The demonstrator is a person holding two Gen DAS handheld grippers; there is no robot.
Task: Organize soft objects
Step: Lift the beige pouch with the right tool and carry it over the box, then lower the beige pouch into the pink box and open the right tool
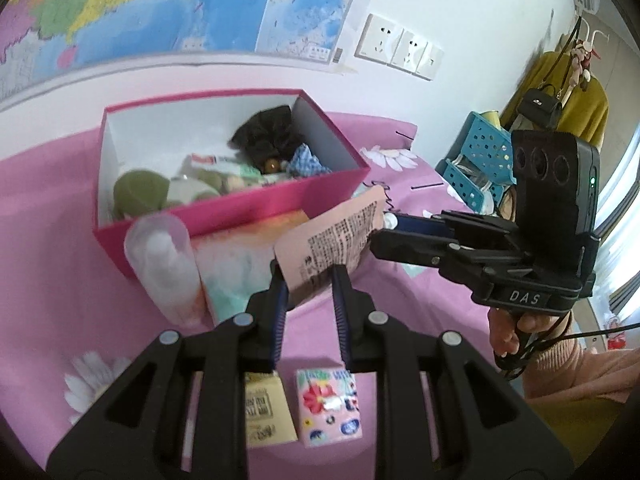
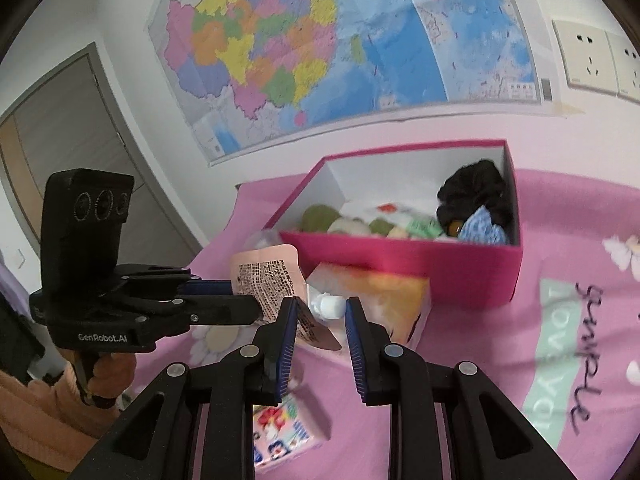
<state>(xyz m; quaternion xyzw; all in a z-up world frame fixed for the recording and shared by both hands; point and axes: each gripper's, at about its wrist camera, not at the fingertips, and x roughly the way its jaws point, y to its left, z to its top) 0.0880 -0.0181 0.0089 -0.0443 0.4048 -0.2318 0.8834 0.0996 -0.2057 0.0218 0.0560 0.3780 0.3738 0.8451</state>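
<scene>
Left hand-held gripper [image 1: 308, 280]: jaws clamped on the lower edge of a pink printed sachet [image 1: 336, 240], which stands up out of the pads, clear of the bedspread [image 1: 48, 280]. Right hand-held gripper [image 2: 320, 316]: comes in from the other side; in the left wrist view its tips sit at the sachet's far upper corner. In its own view the sachet's corner lies against 1 pad and the other pad stands off with a gap, so whether it truly grips cannot be told.

Sachet's long axis runs roughly from 1 gripper to the other, tilted upward toward the box.

Outward: a translucent tube [image 1: 164, 264] and an orange-and-white pack [image 2: 384, 300] lie just in front of the pink box [image 1: 240, 216], between it and the grippers. Box is open-topped, already holding a green plush [image 1: 140, 192], a black fabric item [image 1: 268, 132] and a blue knit piece [image 1: 308, 160]. 2 small packets [image 1: 328, 408] rest on the bedspread beneath the left gripper.

Judgement: the box lies ahead of and beyond both grippers; the sachet must travel forward over the near wall. The left gripper has the firmer hold.
</scene>
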